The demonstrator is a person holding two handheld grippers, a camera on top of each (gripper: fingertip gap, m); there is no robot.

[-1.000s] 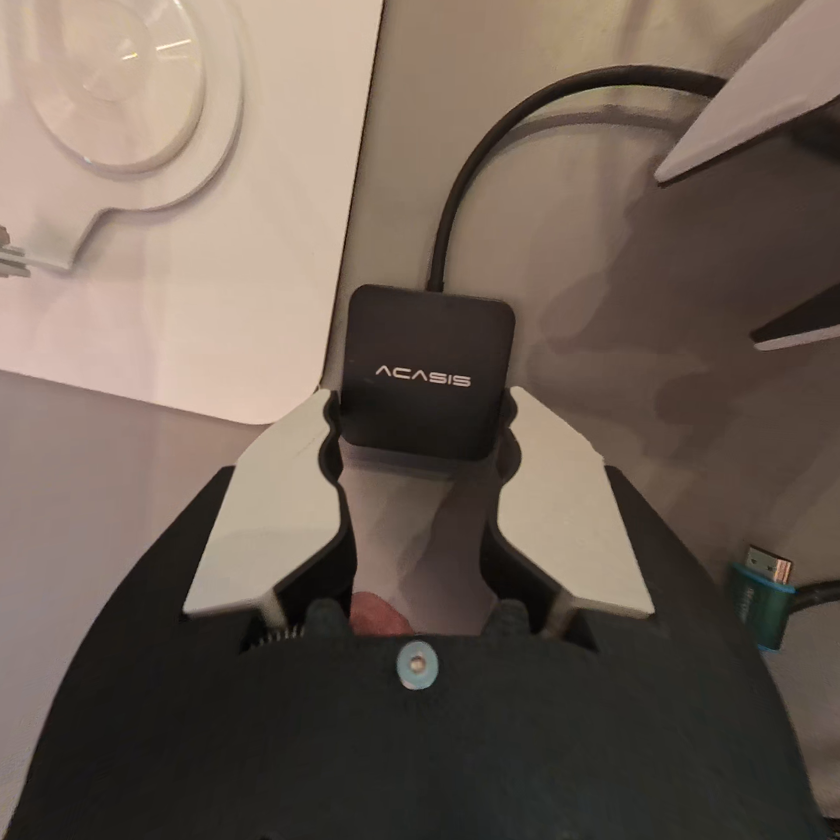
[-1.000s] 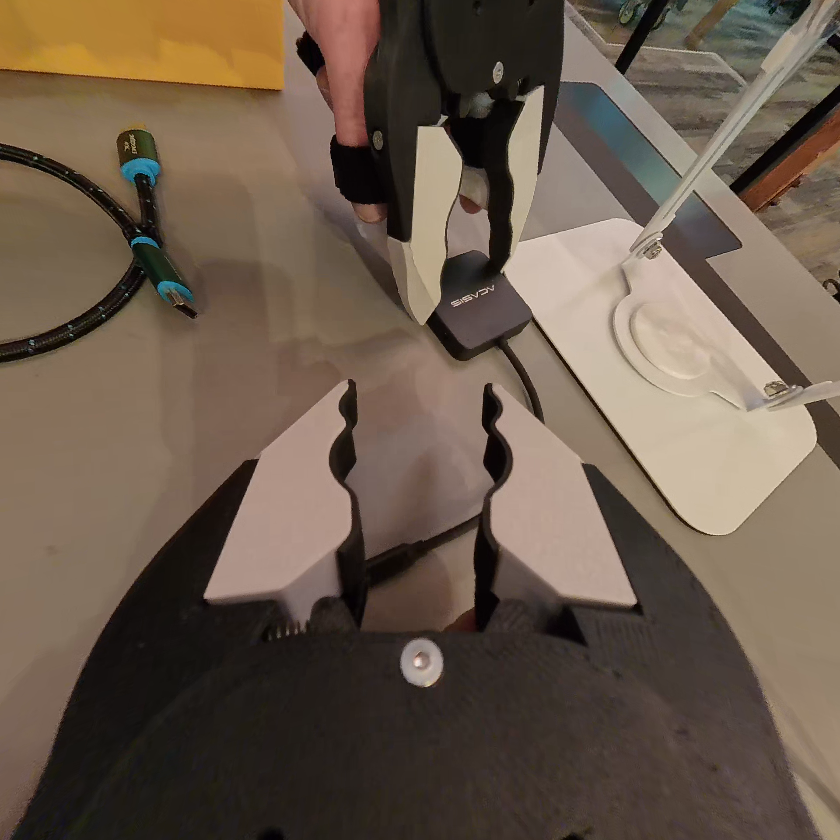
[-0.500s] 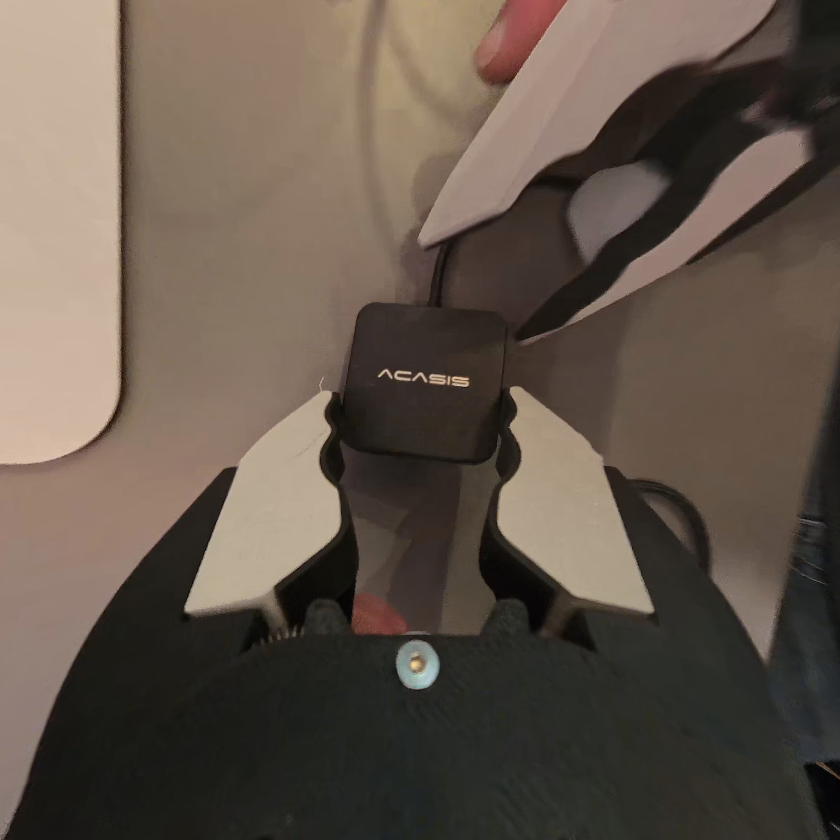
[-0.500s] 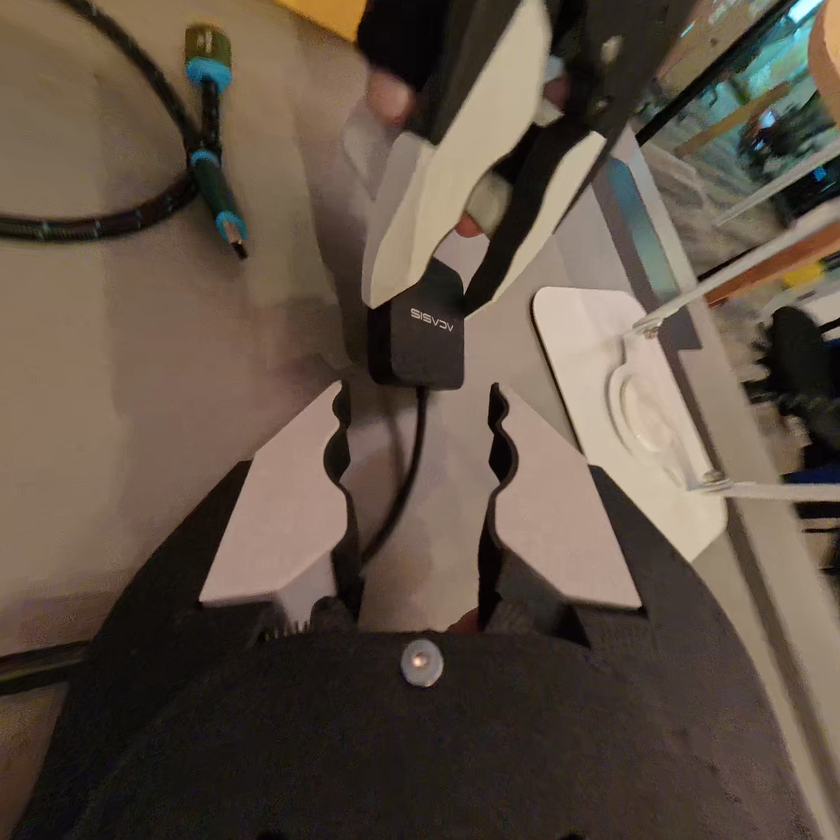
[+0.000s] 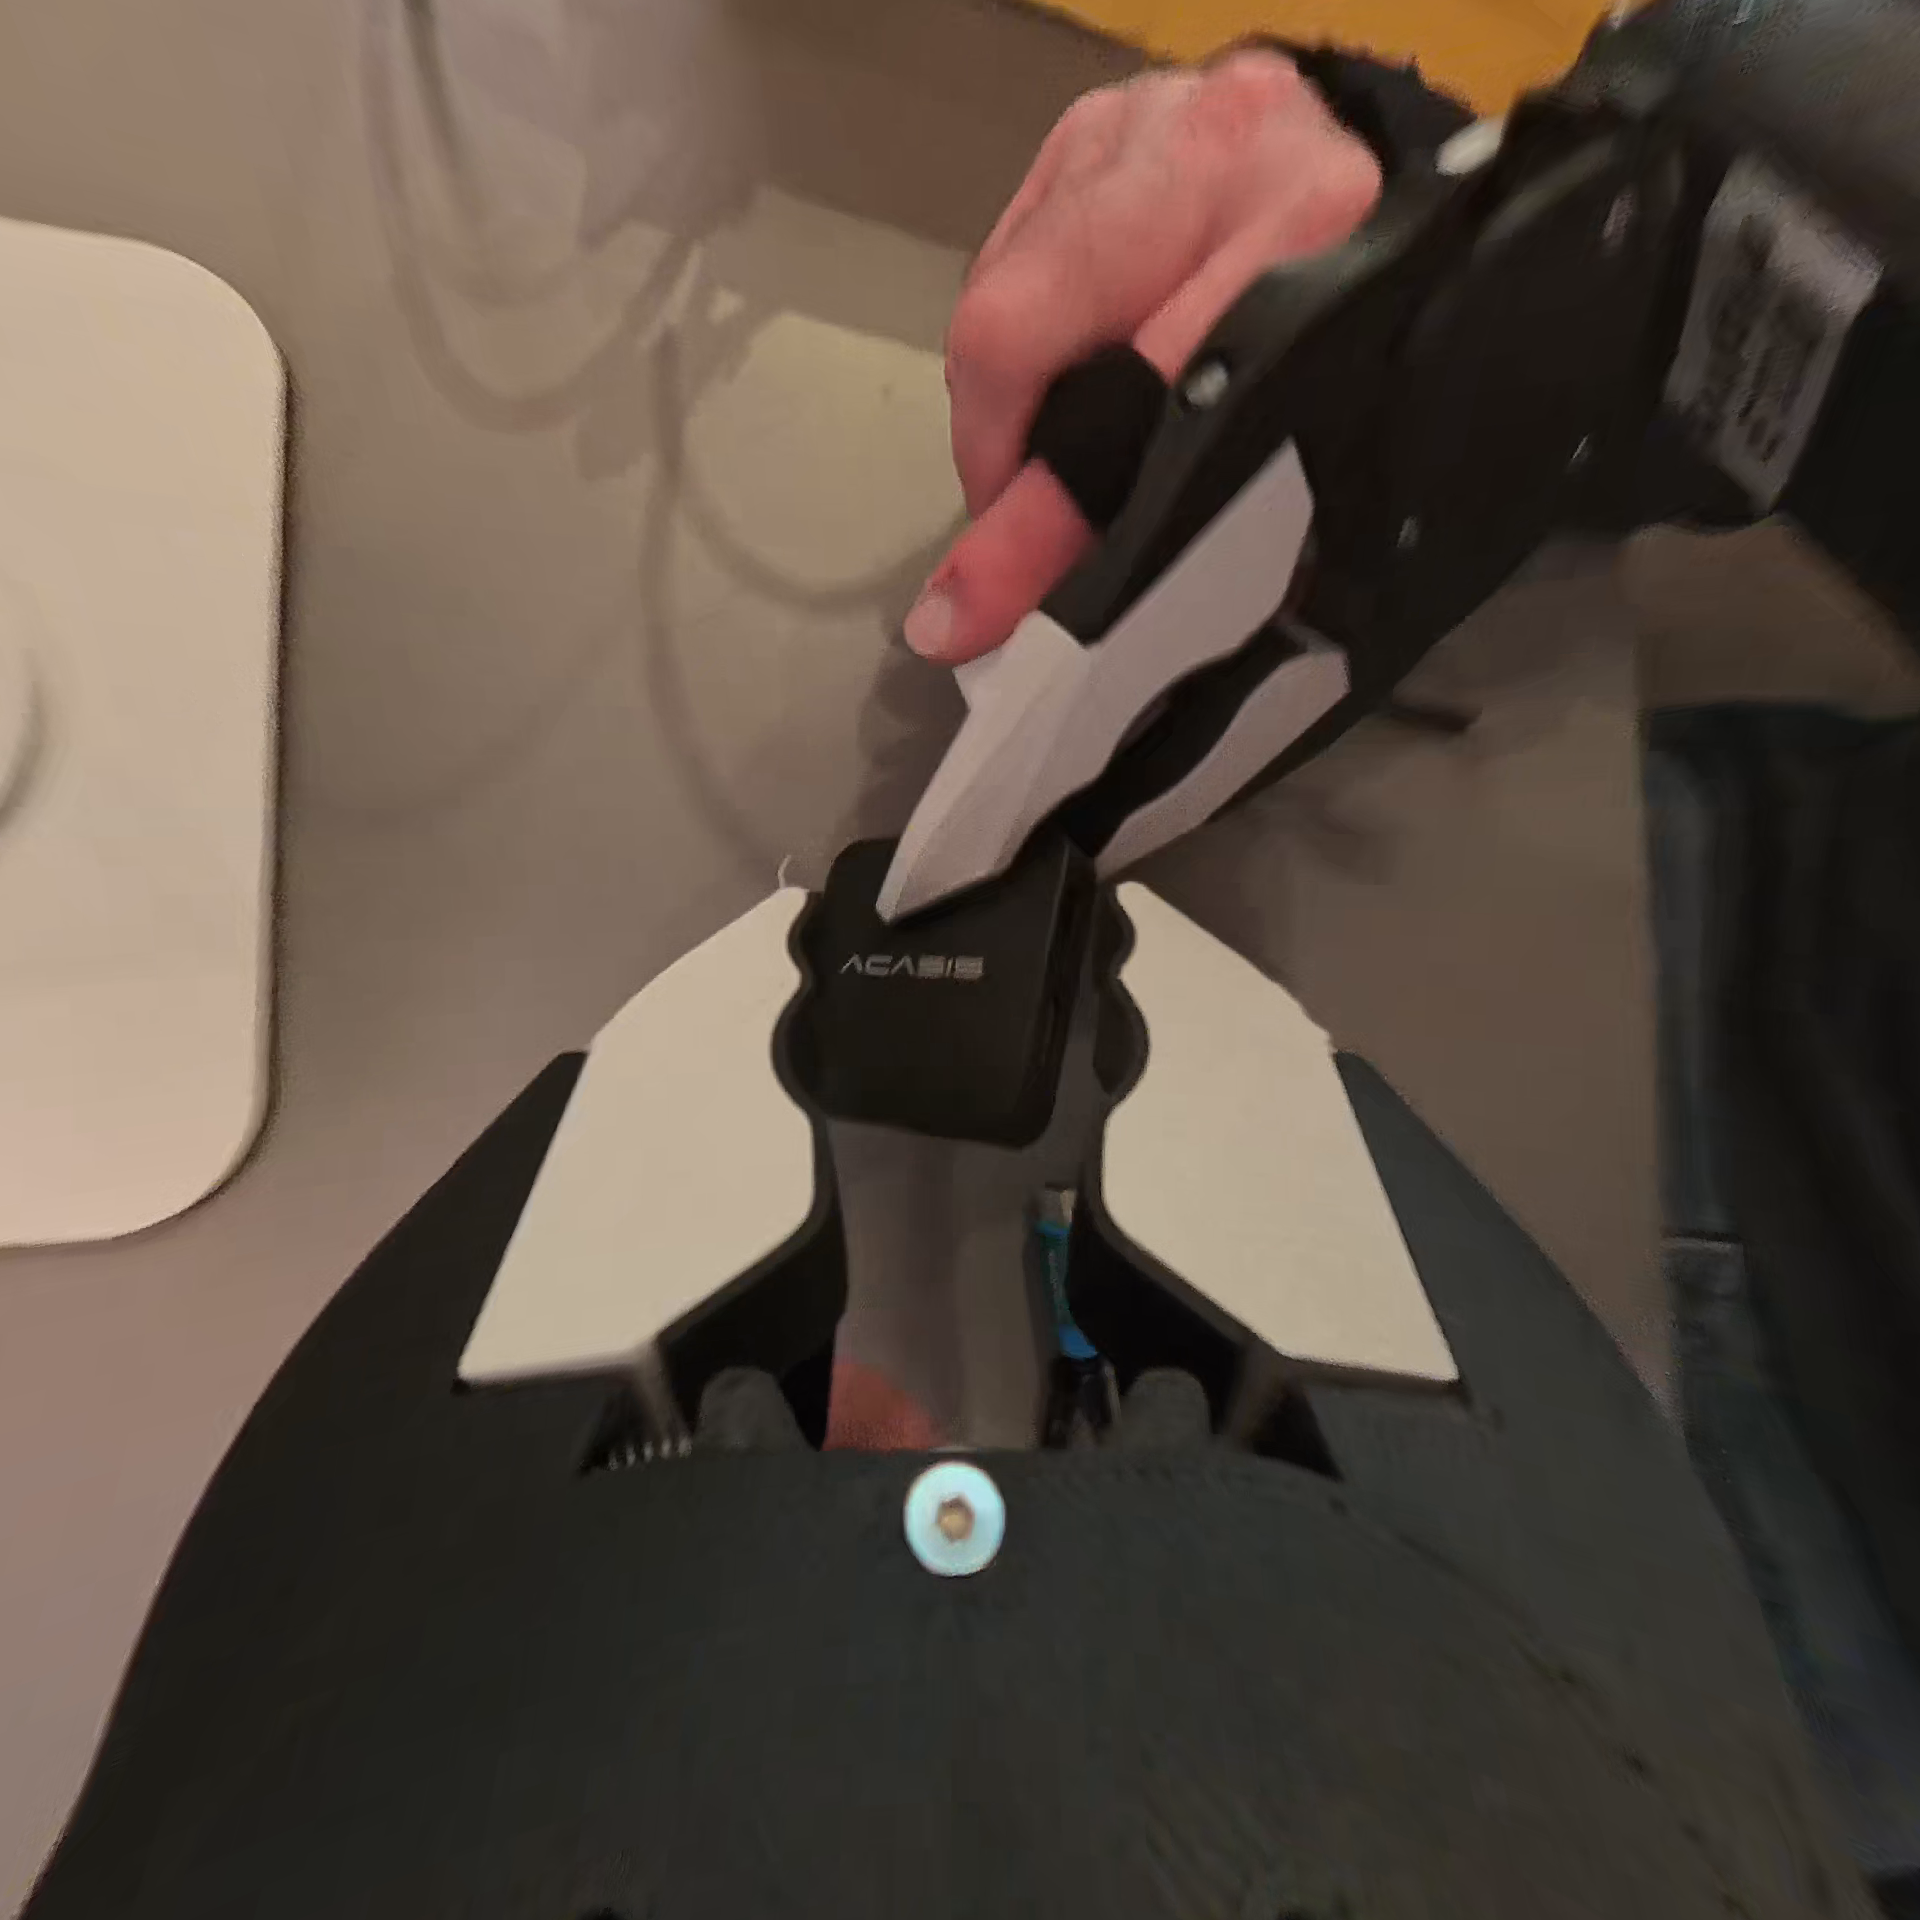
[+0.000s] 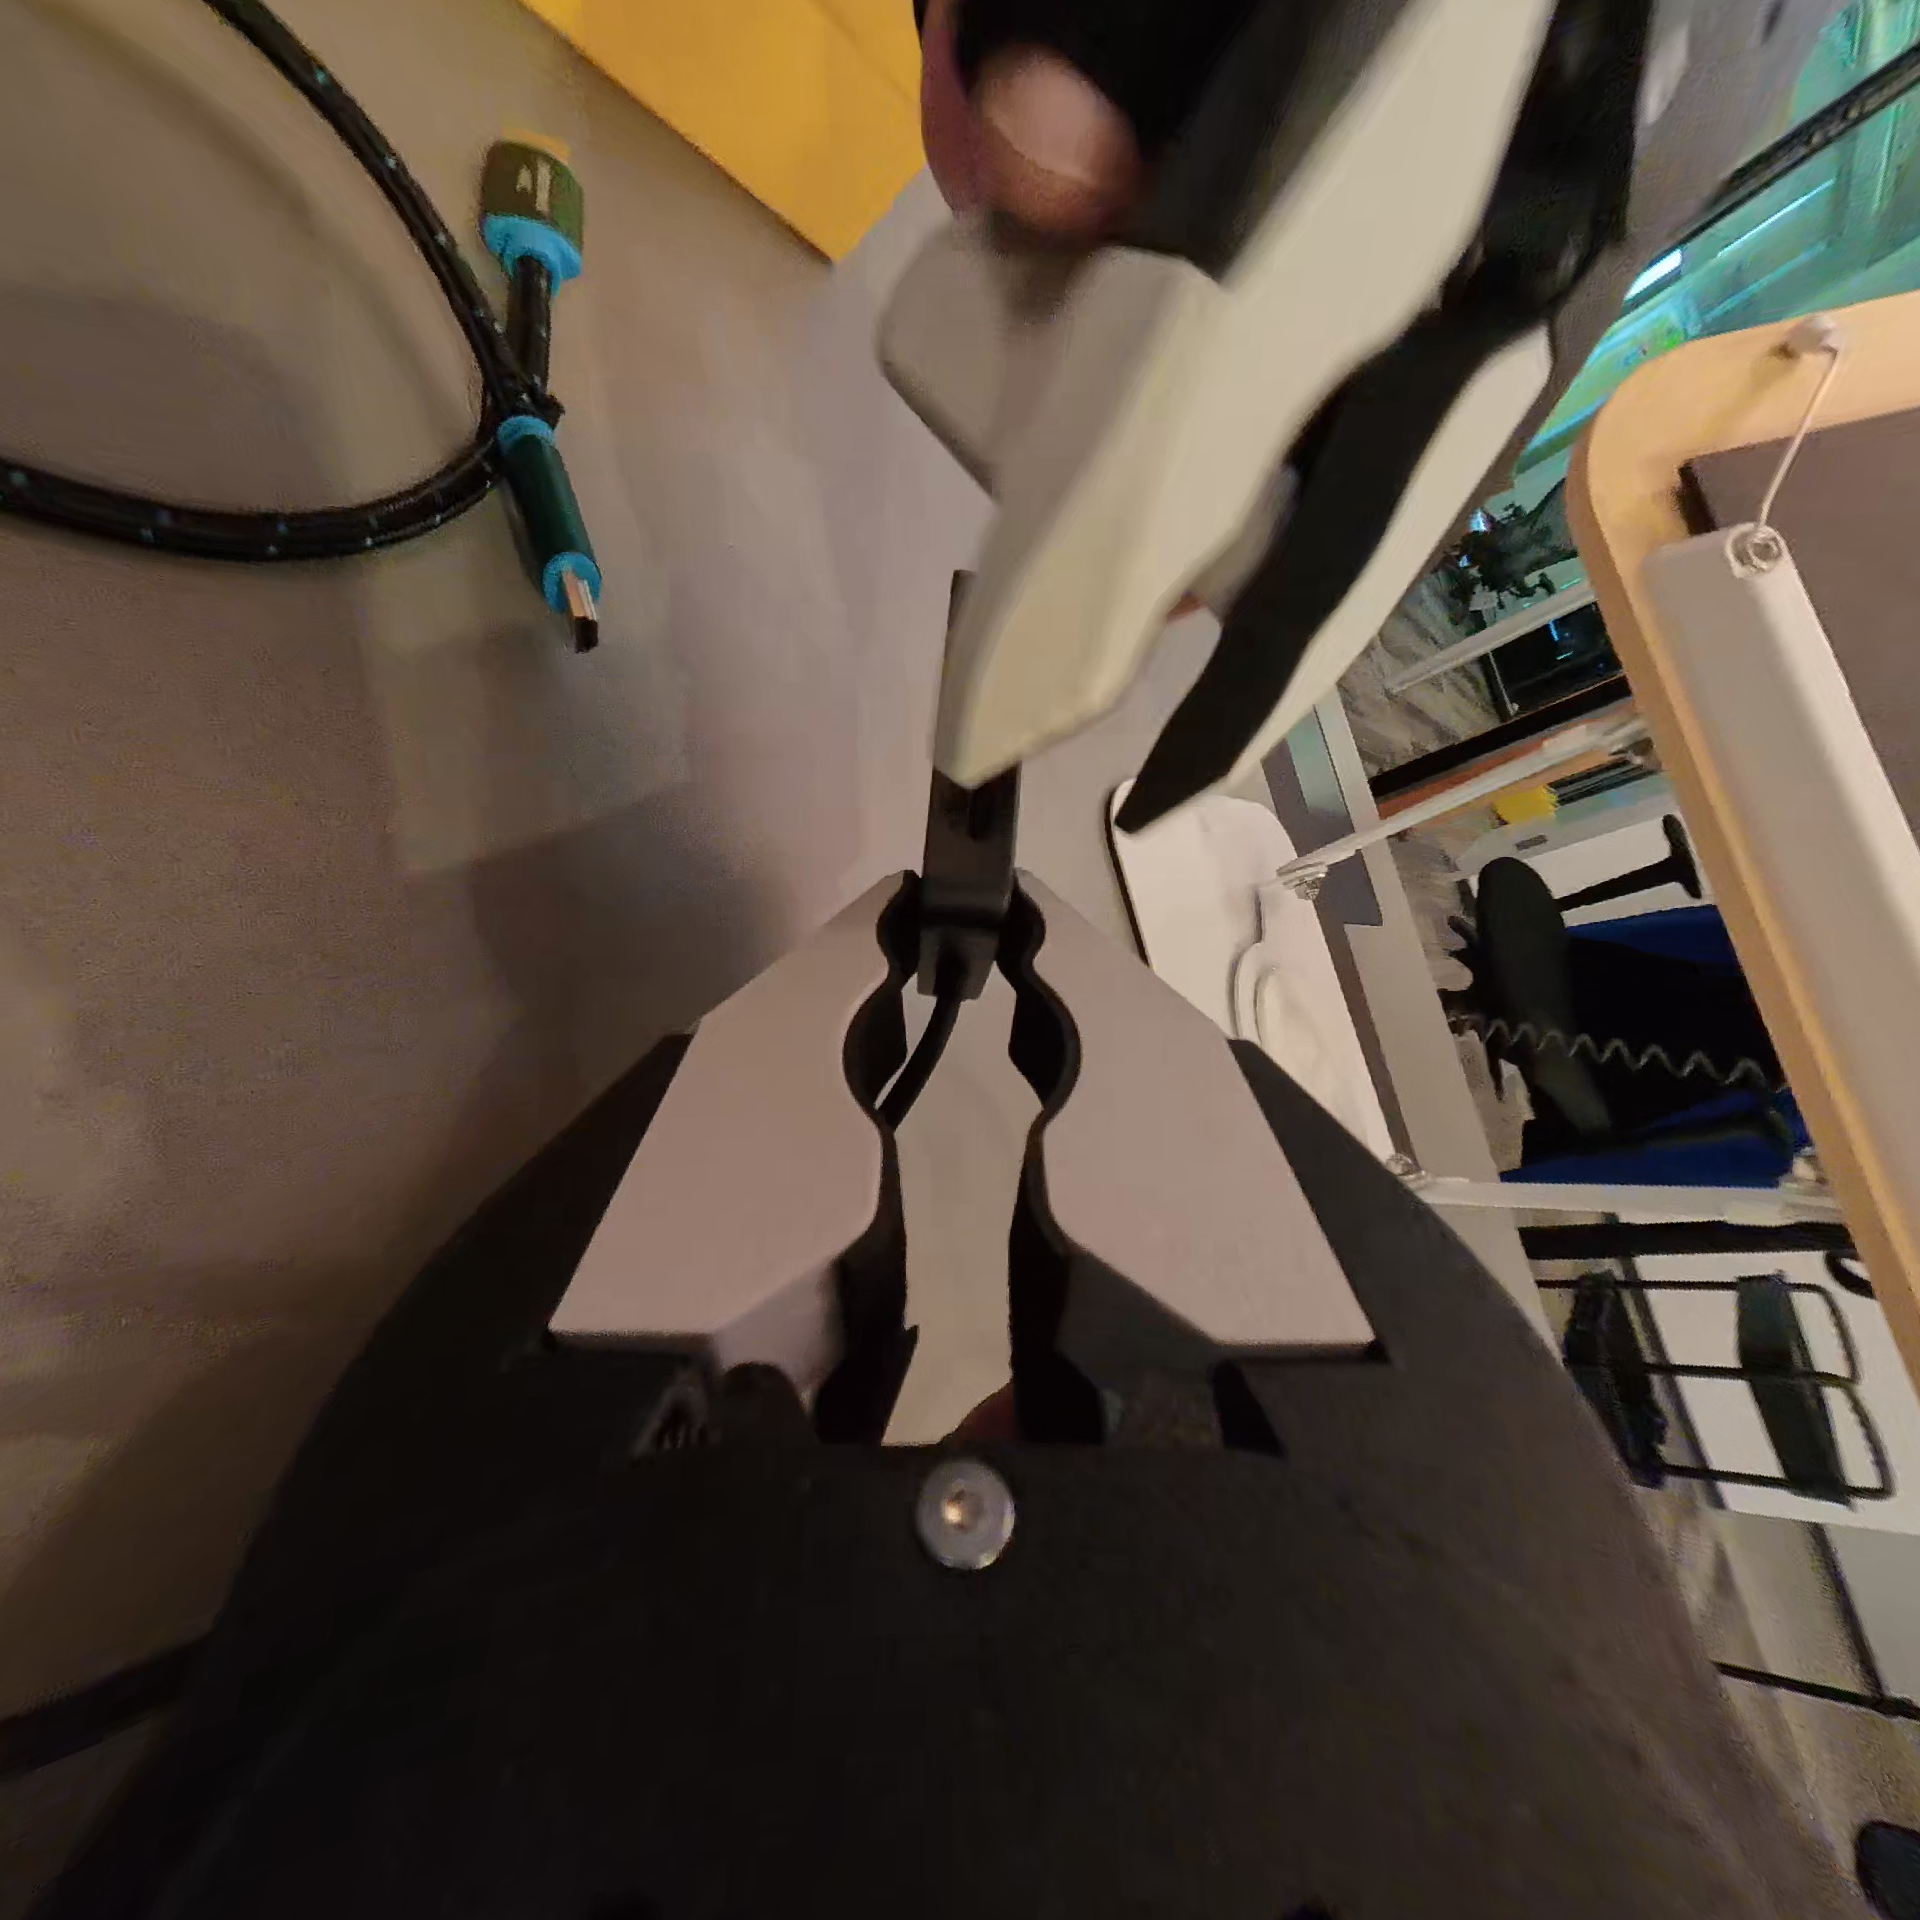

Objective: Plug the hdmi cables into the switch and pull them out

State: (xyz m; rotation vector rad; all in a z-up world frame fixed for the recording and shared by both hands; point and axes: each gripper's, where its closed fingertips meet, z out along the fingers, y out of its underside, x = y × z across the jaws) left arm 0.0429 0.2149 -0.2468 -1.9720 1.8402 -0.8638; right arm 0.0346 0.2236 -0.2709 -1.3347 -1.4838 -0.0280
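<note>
Gripping the black HDMI switch (image 5: 935, 997) edgewise, my right gripper (image 6: 961, 914) is clamped on it above the grey counter (image 6: 312, 935); my left gripper (image 5: 951, 997) straddles it, jaws apart. HDMI cable (image 6: 540, 499) lies nearby.

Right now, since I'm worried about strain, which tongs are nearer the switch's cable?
Right. The right tongs clamp the switch where its cable exits; the left tongs flank its opposite end.

White stand base (image 5: 114, 727), yellow sheet (image 6: 748, 114).
</note>
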